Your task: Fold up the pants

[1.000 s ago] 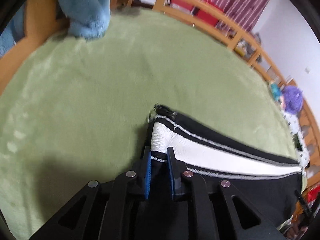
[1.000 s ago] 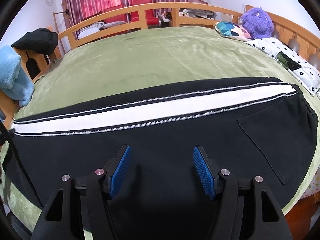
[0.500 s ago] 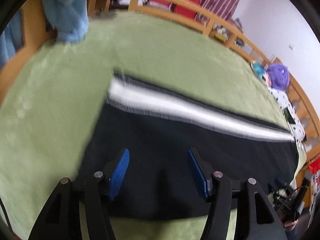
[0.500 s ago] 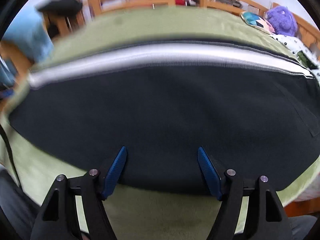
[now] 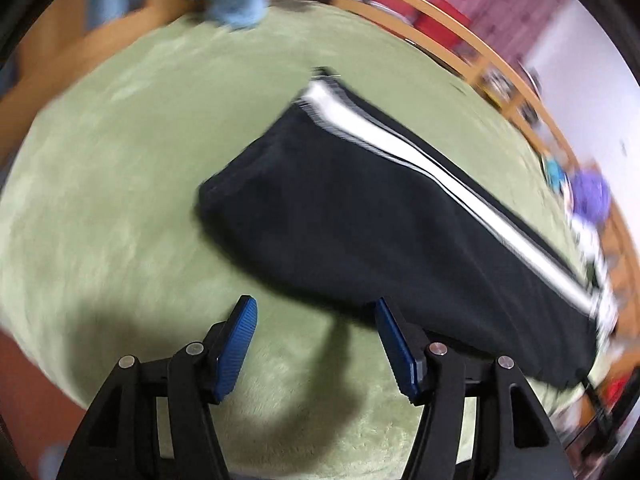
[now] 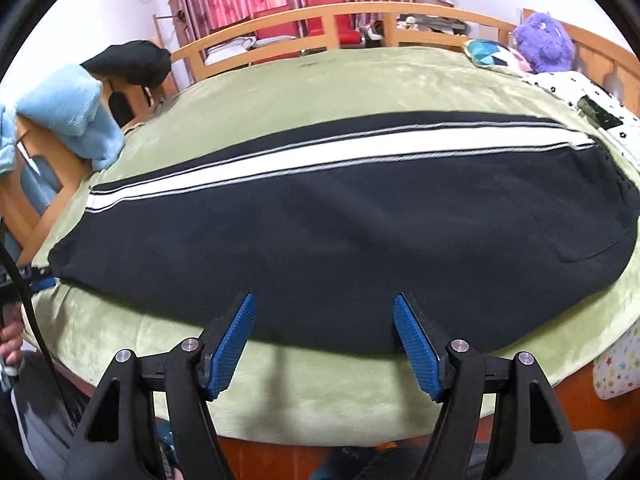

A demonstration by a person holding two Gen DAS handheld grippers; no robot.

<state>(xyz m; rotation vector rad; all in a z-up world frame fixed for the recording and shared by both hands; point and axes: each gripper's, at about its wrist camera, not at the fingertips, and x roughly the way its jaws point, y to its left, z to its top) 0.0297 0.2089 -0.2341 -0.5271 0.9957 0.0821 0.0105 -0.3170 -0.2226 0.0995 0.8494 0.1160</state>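
We see the black pants with a white stripe lying flat on the green blanket on the bed. Our left gripper and right gripper are both wide apart, holding nothing, just by the pants' near edge.

The black pants lie flat across the green bed, their white side stripe running left to right along the far edge. The right claw hangs spread wide over the near hem, gripping nothing. A blue towel drapes over the wooden rail at far left; a purple plush sits far right.
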